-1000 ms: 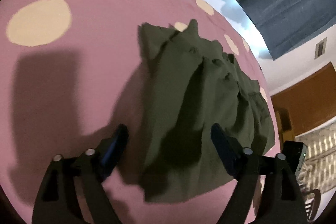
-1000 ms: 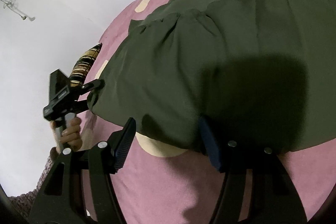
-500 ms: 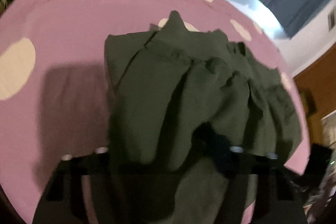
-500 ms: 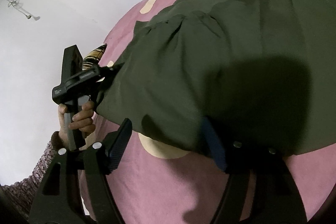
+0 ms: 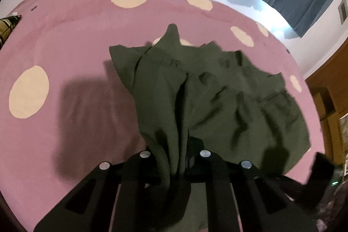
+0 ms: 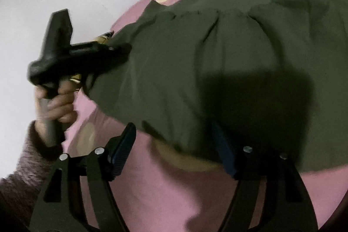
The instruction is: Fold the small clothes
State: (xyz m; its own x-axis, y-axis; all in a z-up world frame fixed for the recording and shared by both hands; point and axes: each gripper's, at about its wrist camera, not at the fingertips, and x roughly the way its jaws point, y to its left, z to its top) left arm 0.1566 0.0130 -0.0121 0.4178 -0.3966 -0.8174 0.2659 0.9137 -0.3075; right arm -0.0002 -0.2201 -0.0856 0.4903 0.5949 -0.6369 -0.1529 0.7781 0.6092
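Cloth [image 5: 217, 97], dark green, lies spread on the pink spotted bed [image 5: 76, 40]. Left tool [image 5: 175, 163] has just been closing and is clamped on a bunched edge of the cloth, which rises in a tent toward it. Right tool [image 6: 174, 145] has its jaws apart over the near hem, which lies between them ungripped. Step in hand looks like taking hold for the first fold. Next, the right tool probably needs to pinch its hem, then both carry the edge across together.

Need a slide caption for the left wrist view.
Left claw shut on a bunched edge of the olive garment, lifting it off the pink spotted cover.
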